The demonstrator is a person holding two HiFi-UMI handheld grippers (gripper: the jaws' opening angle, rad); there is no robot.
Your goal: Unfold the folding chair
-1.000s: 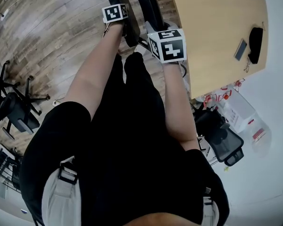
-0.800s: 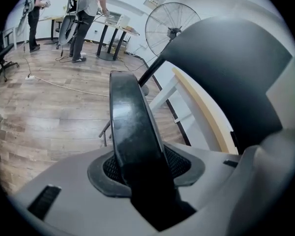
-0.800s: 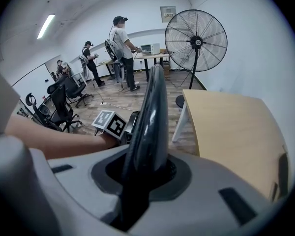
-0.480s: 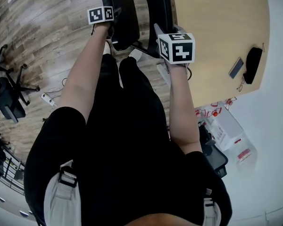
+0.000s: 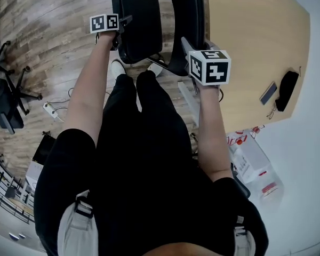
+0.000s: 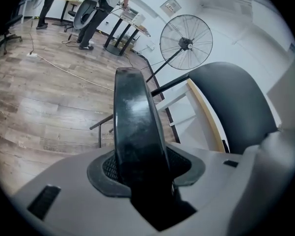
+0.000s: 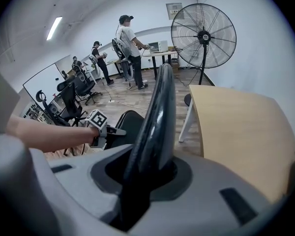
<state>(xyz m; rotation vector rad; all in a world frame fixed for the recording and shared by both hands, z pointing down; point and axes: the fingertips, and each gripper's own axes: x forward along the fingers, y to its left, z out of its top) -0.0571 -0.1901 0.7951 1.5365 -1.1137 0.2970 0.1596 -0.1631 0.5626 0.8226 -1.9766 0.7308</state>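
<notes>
The black folding chair stands in front of me on the wood floor. In the head view its seat [image 5: 136, 23] lies broad and tilted, with the backrest [image 5: 186, 25] to its right. My left gripper [image 5: 119, 32] is shut on the seat's near edge [image 6: 132, 127], which runs straight out between the jaws. My right gripper [image 5: 191, 48] is shut on the rim of the backrest [image 7: 160, 112], which rises from its jaws. The right gripper view also shows the seat [image 7: 128, 124] with the left gripper [image 7: 105, 129] on it.
A light wooden table [image 5: 256, 41] stands right beside the chair, with a phone [image 5: 269, 93] and a black pouch [image 5: 288, 89] on it. Office chairs [image 5: 5, 105] and a power strip [image 5: 49, 110] are at the left. A standing fan [image 7: 202, 33] and several people [image 7: 130, 48] are farther off.
The seat has swung away from the backrest and now shows its broad face. My left gripper went with it, leftward and farther out. The right gripper stayed on the backrest, sinking slightly.
</notes>
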